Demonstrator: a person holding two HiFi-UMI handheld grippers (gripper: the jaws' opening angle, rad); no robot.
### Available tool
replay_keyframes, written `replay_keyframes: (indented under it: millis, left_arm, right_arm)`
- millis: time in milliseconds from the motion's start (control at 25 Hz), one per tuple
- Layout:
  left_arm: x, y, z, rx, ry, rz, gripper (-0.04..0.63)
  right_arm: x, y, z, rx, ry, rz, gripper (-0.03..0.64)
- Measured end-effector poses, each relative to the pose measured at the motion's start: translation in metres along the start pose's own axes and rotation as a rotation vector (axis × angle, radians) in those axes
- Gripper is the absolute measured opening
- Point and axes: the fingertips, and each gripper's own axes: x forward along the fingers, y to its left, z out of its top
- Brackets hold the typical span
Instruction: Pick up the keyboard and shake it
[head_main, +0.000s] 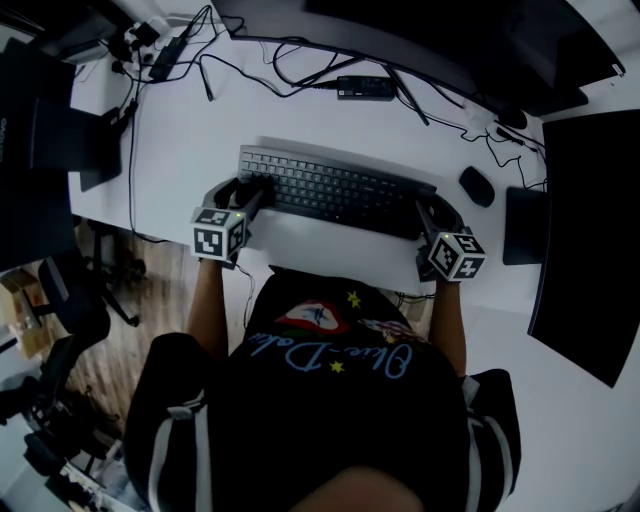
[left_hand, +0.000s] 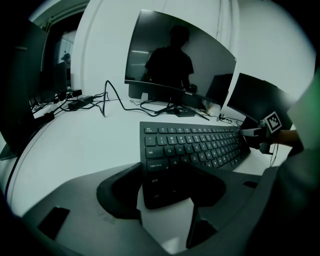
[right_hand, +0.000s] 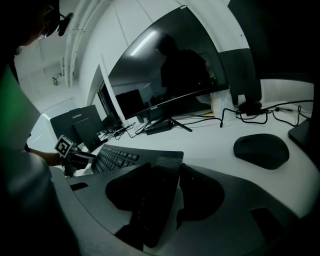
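A dark keyboard (head_main: 335, 195) lies lengthwise on the white desk (head_main: 180, 150) in front of the person. My left gripper (head_main: 243, 190) is at its left front corner. In the left gripper view that corner (left_hand: 160, 185) sits deep between the jaws, with both pads against it. My right gripper (head_main: 432, 212) is at the keyboard's right end. In the right gripper view the end (right_hand: 152, 200) runs between the jaws and the pads lie on its two sides. Each gripper shows small at the far end of the keyboard in the other's view (left_hand: 260, 135) (right_hand: 70, 150).
A black mouse (head_main: 477, 186) lies just right of the keyboard. Behind it stands a curved monitor (left_hand: 175, 60), with cables and a black box (head_main: 365, 88) around its foot. A dark screen (head_main: 590, 240) fills the right side. The desk's front edge is at the person's body.
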Motion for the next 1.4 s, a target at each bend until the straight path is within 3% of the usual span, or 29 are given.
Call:
replay_keyframes:
  millis: [760,1160,1400]
  left_arm:
    - [0.006,0.0,-0.001,-0.008,0.011,0.024,0.235]
    - [0.006,0.0,0.001,0.009,0.009,0.029,0.236]
    - [-0.001,0.004,0.007,0.052,-0.015,0.089,0.224]
  right_arm:
    - [0.011,-0.012,-0.018,0.078,0.125,-0.051,0.164]
    - [0.012,-0.013,-0.017,0.015,0.132,-0.082,0.179]
    - [0.008,-0.015,-0.015,0.019,0.133,-0.113,0.179]
